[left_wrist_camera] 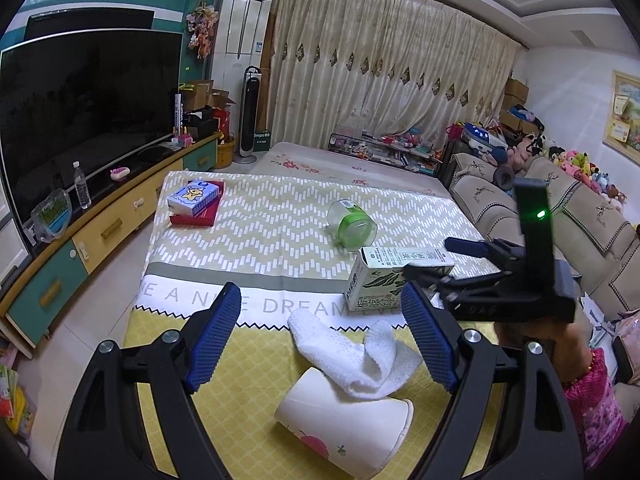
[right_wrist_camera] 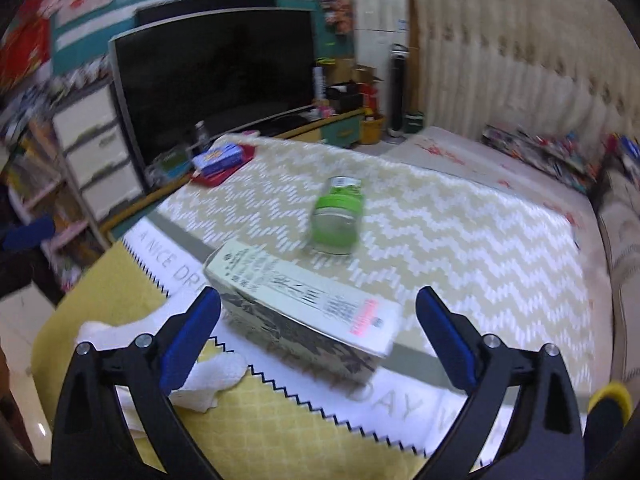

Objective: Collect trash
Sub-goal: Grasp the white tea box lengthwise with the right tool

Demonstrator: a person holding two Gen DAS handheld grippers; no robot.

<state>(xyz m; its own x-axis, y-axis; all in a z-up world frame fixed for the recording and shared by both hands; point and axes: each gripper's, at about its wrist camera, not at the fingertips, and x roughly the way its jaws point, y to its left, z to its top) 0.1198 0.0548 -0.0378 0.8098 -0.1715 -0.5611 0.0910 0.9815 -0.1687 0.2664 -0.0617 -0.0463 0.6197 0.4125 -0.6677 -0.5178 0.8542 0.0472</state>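
In the left wrist view, the left gripper (left_wrist_camera: 320,340) is held with its jaws wide apart and nothing pressed between the blue pads (left_wrist_camera: 218,336). Between and just beyond the pads, a white cloth (left_wrist_camera: 360,356) is draped over the upper side of a paper cup (left_wrist_camera: 344,424) that lies on its side on the yellow part of the bedspread (left_wrist_camera: 256,240). Further back, a carton (left_wrist_camera: 384,276) with green leaf print is seen on the bedspread, and just behind it a green jar (left_wrist_camera: 352,224) lies on its side. The right gripper (left_wrist_camera: 472,268) is seen at the right edge, next to the carton, with a green light on its upright part; a hand (left_wrist_camera: 536,340) in a pink sleeve is seen under it. At the far left corner of the bedspread, a blue tissue box (left_wrist_camera: 194,198) rests on a red box (left_wrist_camera: 196,212). A television (left_wrist_camera: 88,104) stands on a cabinet at the left.

In the right wrist view, which is blurred, the right gripper (right_wrist_camera: 320,336) is shown spread wide, its pads clear of everything. The carton (right_wrist_camera: 304,308) lies on its side between and just ahead of the pads, touched by neither. The jar (right_wrist_camera: 336,216) is seen beyond it, apart from the carton. The cloth (right_wrist_camera: 160,360) is partly hidden behind the left finger. The tissue box (right_wrist_camera: 218,158) is seen far back near the television (right_wrist_camera: 216,80).
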